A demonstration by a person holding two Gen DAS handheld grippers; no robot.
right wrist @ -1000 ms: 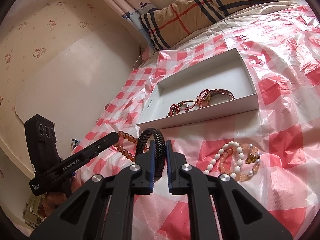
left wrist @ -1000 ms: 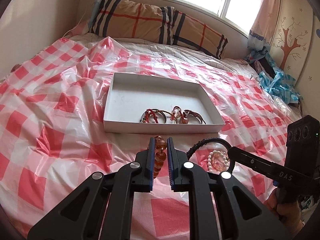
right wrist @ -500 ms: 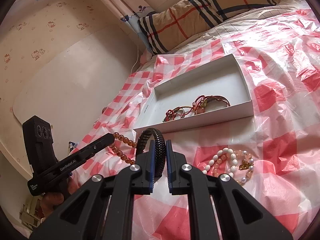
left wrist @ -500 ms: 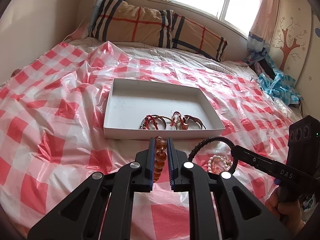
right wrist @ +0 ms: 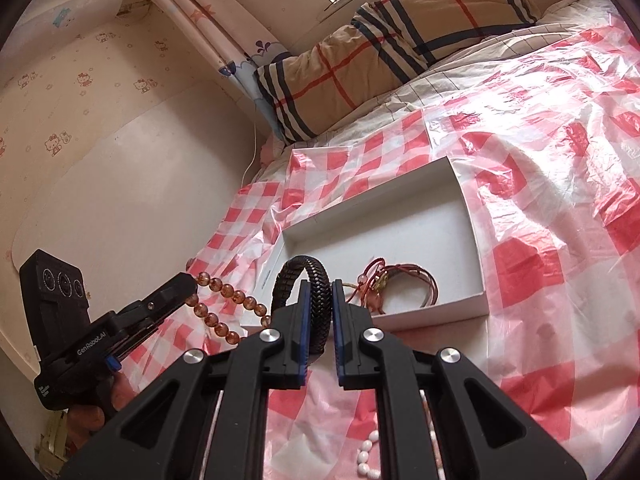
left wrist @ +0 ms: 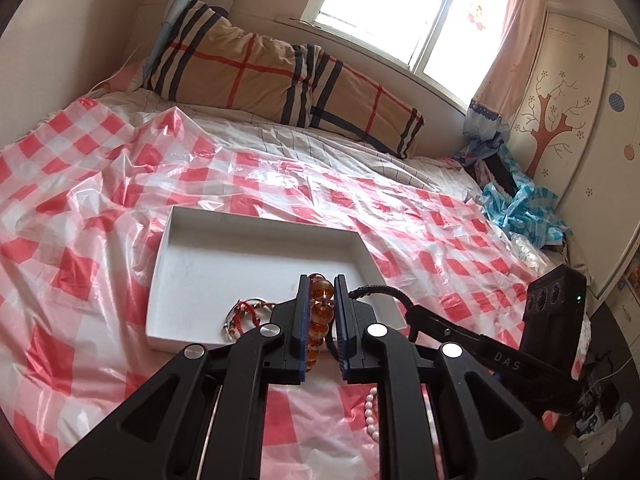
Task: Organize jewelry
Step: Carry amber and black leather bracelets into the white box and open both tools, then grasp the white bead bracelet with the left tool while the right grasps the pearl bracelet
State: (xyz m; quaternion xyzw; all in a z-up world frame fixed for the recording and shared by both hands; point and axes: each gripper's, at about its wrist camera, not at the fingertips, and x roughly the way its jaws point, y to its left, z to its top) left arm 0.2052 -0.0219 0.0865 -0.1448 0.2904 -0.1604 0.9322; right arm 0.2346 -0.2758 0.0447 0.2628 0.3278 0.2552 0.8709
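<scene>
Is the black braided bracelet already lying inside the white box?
No. The black braided bracelet is clamped in the right gripper, held up in front of the white box.

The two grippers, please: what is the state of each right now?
Left gripper: closed on the amber bead bracelet.
Right gripper: closed on the black braided bracelet.

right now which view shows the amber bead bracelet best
The right wrist view: the amber bead bracelet hangs as a loop from the left gripper, side-on. The left wrist view shows only a few beads pinched between that gripper's own fingers, the rest hidden.
</scene>
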